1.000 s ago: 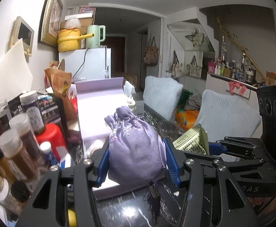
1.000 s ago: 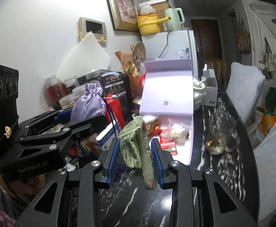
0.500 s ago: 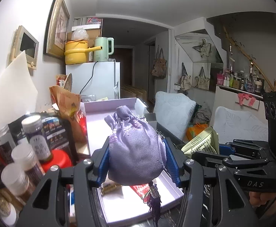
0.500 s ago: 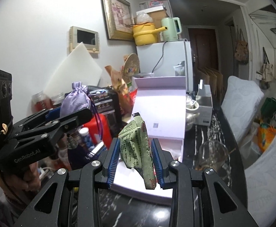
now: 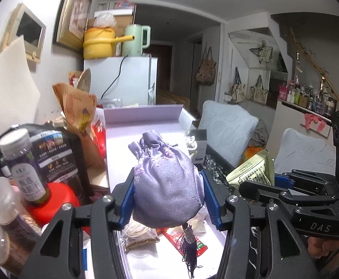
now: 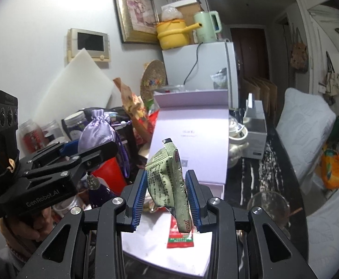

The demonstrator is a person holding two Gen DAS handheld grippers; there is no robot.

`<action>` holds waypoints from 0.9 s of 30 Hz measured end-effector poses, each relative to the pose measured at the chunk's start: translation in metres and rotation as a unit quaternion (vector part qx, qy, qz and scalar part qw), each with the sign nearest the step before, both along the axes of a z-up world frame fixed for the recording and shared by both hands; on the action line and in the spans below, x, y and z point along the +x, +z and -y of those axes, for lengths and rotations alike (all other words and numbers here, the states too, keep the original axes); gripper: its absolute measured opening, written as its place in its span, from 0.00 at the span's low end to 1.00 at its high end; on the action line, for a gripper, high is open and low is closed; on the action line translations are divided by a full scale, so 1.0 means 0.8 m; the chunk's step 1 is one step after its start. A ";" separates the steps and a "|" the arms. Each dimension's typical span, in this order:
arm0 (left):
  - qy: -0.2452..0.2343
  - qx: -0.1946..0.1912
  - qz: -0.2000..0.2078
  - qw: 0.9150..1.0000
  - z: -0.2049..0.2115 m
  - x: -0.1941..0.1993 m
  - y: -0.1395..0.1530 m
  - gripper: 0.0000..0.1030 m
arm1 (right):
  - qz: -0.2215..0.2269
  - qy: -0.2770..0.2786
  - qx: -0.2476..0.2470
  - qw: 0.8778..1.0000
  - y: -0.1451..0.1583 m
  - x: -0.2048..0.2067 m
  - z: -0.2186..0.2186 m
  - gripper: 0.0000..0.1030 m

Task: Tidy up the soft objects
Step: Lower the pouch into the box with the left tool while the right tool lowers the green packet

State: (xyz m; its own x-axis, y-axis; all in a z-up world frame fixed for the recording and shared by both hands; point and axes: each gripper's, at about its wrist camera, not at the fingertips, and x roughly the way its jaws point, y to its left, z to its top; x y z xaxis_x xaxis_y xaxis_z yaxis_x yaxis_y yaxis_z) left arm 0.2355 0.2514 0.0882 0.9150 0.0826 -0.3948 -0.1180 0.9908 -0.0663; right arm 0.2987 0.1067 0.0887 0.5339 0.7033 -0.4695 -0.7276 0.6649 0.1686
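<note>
My left gripper (image 5: 168,197) is shut on a lilac drawstring pouch (image 5: 167,183) with a dark tassel, held above the near end of an open pale lilac box (image 5: 143,127). My right gripper (image 6: 167,197) is shut on a green printed sachet (image 6: 169,176), held above the same box (image 6: 192,125). In the right wrist view the left gripper and the pouch (image 6: 97,132) are to the left. In the left wrist view the sachet (image 5: 253,174) shows at the right. A red sachet (image 6: 179,234) and other small packets (image 5: 139,234) lie in the box.
Jars and a bottle (image 5: 20,162), a red lid (image 5: 55,200) and a dark bag (image 5: 60,148) crowd the left side. A teapot (image 6: 236,139), a white box (image 6: 255,125) and a glass (image 6: 267,207) stand on the dark marble table (image 6: 267,167). Chairs (image 5: 227,130) at right.
Both grippers have moved forward with their loads, from the table's near edge to above the near end of the box. Both grips are unchanged.
</note>
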 end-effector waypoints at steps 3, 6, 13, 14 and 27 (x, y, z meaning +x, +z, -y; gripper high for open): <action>0.002 -0.007 -0.020 1.000 -0.006 0.018 -0.015 0.50 | -0.017 0.001 -0.003 1.000 -0.015 0.018 -0.010 0.33; 0.005 -0.006 -0.038 0.999 -0.007 0.035 -0.032 0.50 | -0.032 0.000 -0.009 0.999 -0.031 0.033 -0.019 0.33; 0.017 -0.008 -0.068 0.998 -0.017 0.070 -0.061 0.50 | -0.059 -0.005 -0.031 0.998 -0.063 0.063 -0.033 0.33; 0.020 -0.011 -0.074 0.997 -0.020 0.077 -0.067 0.50 | -0.063 -0.007 -0.033 0.997 -0.067 0.067 -0.034 0.33; 0.040 0.010 -0.141 0.989 -0.033 0.126 -0.124 0.50 | -0.094 -0.017 -0.066 0.993 -0.110 0.117 -0.058 0.33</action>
State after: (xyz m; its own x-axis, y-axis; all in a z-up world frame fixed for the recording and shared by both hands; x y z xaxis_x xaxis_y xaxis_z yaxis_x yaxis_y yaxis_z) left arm 0.3363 0.2782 -0.0108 0.7588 0.1604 -0.6312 -0.2067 0.9784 0.0001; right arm 0.3924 0.1533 0.0003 0.4501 0.6117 -0.6506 -0.6686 0.7138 0.2086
